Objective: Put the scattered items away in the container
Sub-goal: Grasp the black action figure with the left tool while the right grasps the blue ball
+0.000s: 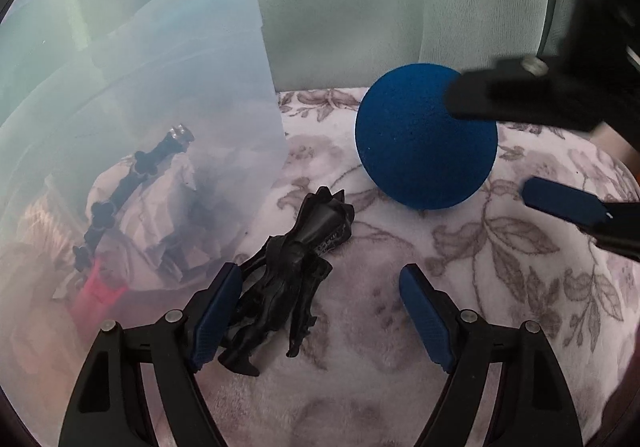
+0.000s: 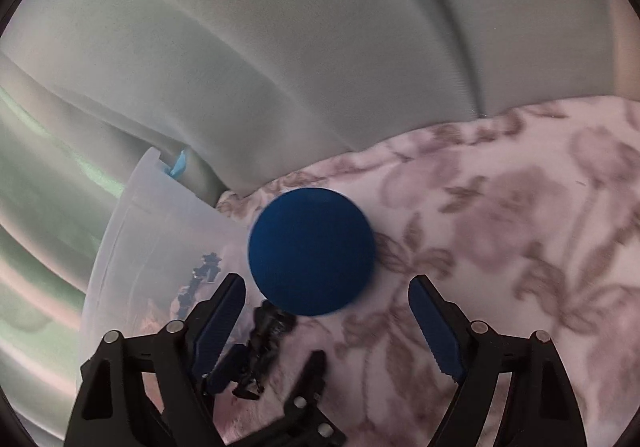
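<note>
- My left gripper (image 1: 320, 311) has its jaws standing apart and gripping nothing. The black plastic spiky toy figure (image 1: 292, 275) lies on its side on the bedding, partly between them, and its body looks to be touching the blue pad (image 1: 216, 319) at 9 o'clock; the other pad is well clear of it.
- My right gripper (image 2: 328, 327) is also spread wide and empty. The round dark-blue foam ball (image 2: 311, 251) sits just beyond its tips, toward 12 o'clock, and is not yet between them.
- In the left wrist view the ball (image 1: 426, 137) rests on the pale floral fleece blanket (image 1: 520, 267) at about 1 o'clock, with the right gripper's fingers coming in from 3 o'clock on either side of it.
- The translucent plastic tub (image 1: 168, 95) stands at 10 o'clock, just beside the figure. It already holds a black flower-link chain (image 1: 120, 199), crumpled paper and something red.
- My handling guess for the ball: light, matte and squashy, likely to roll on the soft fleece. I would straddle its widest part and close gently.
- For the figure: light, stiff and thin-limbed, with spikes that could snag or snap. I would take it across the thick torso, not by a leg or the head.
- The blanket gives way, so pressing down may sink either item.
</note>
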{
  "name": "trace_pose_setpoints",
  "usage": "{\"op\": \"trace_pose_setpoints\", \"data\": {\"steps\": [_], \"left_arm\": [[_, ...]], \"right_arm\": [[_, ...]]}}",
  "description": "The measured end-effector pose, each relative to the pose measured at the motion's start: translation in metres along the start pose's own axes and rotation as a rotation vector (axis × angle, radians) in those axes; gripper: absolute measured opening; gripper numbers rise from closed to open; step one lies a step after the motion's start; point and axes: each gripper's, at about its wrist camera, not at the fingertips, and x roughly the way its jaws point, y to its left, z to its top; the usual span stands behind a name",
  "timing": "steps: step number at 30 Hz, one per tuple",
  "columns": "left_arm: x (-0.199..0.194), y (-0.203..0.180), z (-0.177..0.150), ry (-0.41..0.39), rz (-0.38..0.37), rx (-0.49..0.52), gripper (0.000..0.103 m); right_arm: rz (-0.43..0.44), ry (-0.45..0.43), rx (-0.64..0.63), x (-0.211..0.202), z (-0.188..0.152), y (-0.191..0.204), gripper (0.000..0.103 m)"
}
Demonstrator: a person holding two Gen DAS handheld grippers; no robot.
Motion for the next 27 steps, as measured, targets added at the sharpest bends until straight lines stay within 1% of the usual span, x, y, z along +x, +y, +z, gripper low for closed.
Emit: {"op": "trace_pose_setpoints", "data": {"steps": [3,7,9,14,19,24,27], "left_arm": [[0.001,0.001,0.001,0.006,-0.006,0.007,0.081],[0.002,0.001,0.003,0.011,-0.010,0.014,0.081],[0.003,0.001,0.004,0.011,-0.010,0.012,0.081],[0.005,0.001,0.005,0.005,-0.012,0.014,0.081],[0.006,0.002,0.006,0.005,-0.013,0.016,0.081],[0.008,0.001,0.008,0.007,-0.002,0.019,0.081],[0.007,-0.004,0.004,0.008,0.008,0.013,0.078]], "right_arm": [[0.024,0.024,-0.019,0.015,0.006,0.002,0.086],[0.035,0.069,-0.023,0.035,0.010,-0.001,0.086],[0.060,0.080,-0.015,0.043,0.010,-0.001,0.086],[0.078,0.053,-0.017,0.044,0.010,-0.001,0.082],[0.061,0.009,-0.006,0.030,0.007,-0.005,0.082],[0.050,-0.067,0.059,-0.001,-0.002,-0.016,0.082],[0.046,-0.093,0.070,-0.019,-0.012,-0.014,0.082]]}}
